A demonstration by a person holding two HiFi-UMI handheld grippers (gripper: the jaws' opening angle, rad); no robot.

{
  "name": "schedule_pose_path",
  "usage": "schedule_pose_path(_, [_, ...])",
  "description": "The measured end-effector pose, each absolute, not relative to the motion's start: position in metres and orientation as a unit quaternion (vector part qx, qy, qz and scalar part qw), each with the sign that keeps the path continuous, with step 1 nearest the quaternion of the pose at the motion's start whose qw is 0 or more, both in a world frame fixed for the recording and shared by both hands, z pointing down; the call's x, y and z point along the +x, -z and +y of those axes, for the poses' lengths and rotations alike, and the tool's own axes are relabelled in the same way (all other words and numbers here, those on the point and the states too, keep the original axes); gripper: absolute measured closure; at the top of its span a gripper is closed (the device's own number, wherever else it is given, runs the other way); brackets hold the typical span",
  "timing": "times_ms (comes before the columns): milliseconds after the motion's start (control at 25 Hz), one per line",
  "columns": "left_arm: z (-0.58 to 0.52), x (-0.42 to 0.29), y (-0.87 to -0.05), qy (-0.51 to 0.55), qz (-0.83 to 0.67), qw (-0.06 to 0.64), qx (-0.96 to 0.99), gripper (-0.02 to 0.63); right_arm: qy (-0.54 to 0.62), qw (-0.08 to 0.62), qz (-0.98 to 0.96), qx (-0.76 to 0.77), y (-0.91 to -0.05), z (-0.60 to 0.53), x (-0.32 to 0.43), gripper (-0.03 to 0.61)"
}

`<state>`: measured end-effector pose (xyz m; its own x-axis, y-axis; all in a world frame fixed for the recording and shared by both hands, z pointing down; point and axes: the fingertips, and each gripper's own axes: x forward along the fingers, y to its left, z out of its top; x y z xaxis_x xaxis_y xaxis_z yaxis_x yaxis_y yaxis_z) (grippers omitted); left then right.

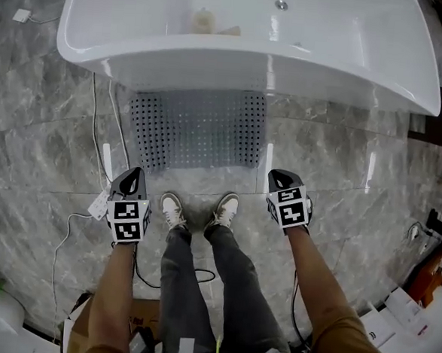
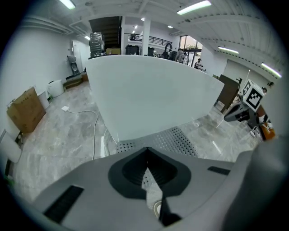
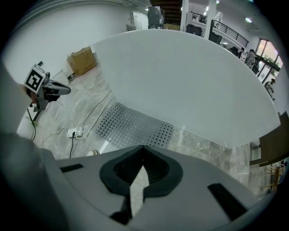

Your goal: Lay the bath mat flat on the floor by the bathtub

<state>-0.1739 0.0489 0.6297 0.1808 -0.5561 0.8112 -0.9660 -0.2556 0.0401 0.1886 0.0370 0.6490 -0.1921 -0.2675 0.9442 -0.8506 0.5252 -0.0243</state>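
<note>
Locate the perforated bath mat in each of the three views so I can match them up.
Head view: the bath mat lies upper centre, flat on the floor, just below the bathtub in the picture.
Left gripper view: bath mat right of centre, under the bathtub wall.
Right gripper view: bath mat left of centre, below the bathtub.
Shared landmark: the white bathtub, directly behind it in every view.
</note>
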Motion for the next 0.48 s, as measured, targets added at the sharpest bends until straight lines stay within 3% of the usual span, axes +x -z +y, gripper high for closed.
schedule_pose_path(480, [0.029,-0.162,-0.561,-0.342,-0.530,0.290,0.719,0.609,-0.293,0.465,-0.730,0.406,-0.573,0.015,0.172,0.575])
